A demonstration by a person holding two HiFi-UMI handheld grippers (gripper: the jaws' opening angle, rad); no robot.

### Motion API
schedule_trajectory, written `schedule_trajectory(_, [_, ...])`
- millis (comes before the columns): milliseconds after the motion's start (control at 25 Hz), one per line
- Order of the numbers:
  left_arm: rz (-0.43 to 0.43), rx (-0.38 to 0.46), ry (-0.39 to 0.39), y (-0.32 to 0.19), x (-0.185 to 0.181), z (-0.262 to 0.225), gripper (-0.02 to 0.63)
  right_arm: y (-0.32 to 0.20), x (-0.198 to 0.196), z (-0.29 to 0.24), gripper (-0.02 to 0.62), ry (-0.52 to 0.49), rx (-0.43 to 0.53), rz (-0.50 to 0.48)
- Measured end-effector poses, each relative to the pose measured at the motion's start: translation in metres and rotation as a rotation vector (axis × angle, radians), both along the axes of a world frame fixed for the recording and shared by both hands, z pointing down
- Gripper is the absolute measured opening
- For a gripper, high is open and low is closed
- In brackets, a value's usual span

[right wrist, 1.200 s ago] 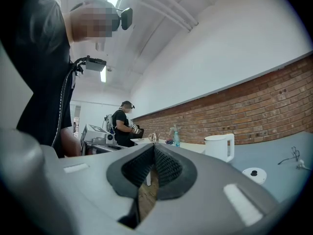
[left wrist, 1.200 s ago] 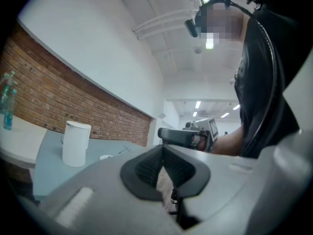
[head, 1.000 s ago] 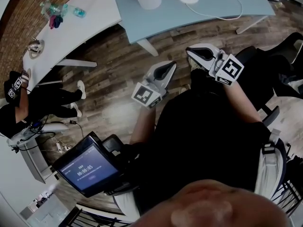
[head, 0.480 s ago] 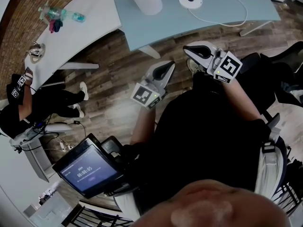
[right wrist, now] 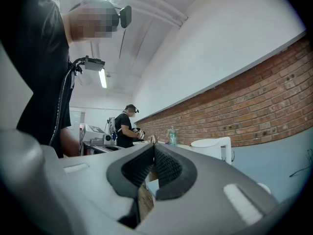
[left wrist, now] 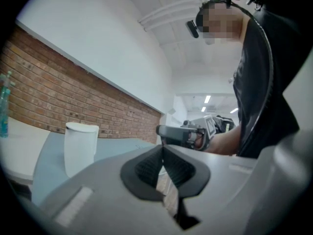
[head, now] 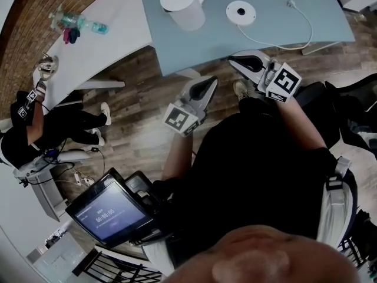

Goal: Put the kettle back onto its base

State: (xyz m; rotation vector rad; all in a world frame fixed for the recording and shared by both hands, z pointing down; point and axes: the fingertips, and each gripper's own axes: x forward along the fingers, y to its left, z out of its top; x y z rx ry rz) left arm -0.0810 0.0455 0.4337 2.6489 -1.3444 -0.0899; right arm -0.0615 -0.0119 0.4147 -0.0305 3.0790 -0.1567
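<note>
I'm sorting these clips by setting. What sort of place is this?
Probably an office-style lab or recording space, not a home: a long pale blue desk beside a red brick wall, ceiling strip lights, and a second person in black working at a neighbouring white table.

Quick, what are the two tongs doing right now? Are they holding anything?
Left tongs: closed, holding nothing.
Right tongs: closed, holding nothing.
</note>
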Motion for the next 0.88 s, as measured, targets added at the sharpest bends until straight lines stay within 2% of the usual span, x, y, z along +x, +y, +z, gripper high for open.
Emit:
schedule_trajectory(160, [-0.039, 0.004, 0.018, -0.024, 0.002, -0.01, 0.002, -0.02, 0.001, -0.002, 0.003, -0.015, 0.0, -0.023])
schedule_trajectory(680, [-0.089, 0.002, -0.02, -0.08, -0.003, -0.013, 0.002, -0.081, -0.006, -0.01, 0.003, -0.034, 0.0, -0.087])
schedule_trajectory(880, [-0.121, 0.029, -0.024, -0.105, -0.002, -0.026, 0.002, -0.102, -0.011, -0.01, 0.003, -0.039, 0.001, -0.12])
